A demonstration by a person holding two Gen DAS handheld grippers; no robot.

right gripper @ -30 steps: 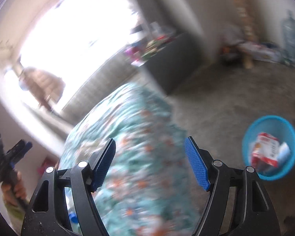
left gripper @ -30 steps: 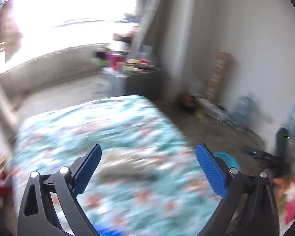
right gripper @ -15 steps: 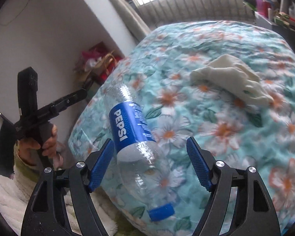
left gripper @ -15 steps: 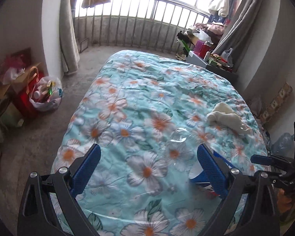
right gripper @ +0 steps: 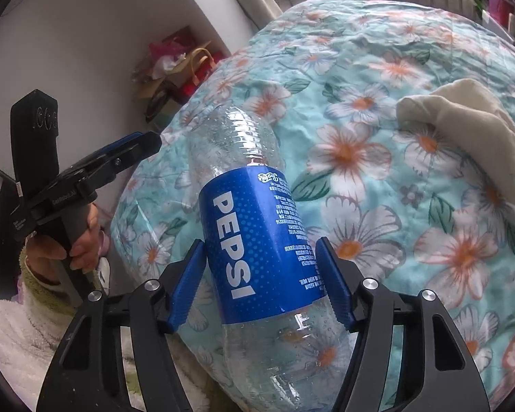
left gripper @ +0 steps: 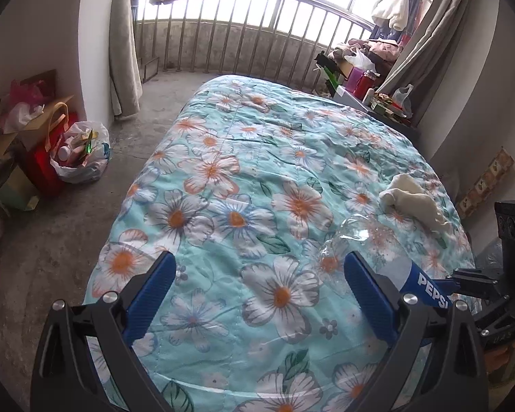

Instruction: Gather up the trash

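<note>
From the left wrist view, the left gripper [left gripper: 257, 290] hangs over the near end of the bed [left gripper: 243, 178]. Its two blue fingers are far apart and hold nothing. The bed has a blue cover with big white and orange flowers. A see-through Pepsi bottle [left gripper: 367, 250] lies close to the near right corner of the bed, partly hidden behind the right finger. A cream cloth [left gripper: 412, 199] lies crumpled near the right edge of the bed, a bit farther in than the bottle. The right gripper [left gripper: 477, 285] pokes in from the right side, by the bottle. On the floor to the left of the bed sit a white plastic bag [left gripper: 82, 151] full of things and a red bag [left gripper: 46, 158].

From the right wrist view, the right gripper [right gripper: 261, 281] has one blue finger on each side of the bottle's [right gripper: 254, 237] blue label. The fingers look like they touch the label, but I cannot tell if they squeeze it. The bottle lies on the bed's [right gripper: 377, 158] near edge. The cloth [right gripper: 463, 127] is up to the right. The left gripper [right gripper: 120, 158] is off to the left, held in a hand [right gripper: 75, 240].
</note>
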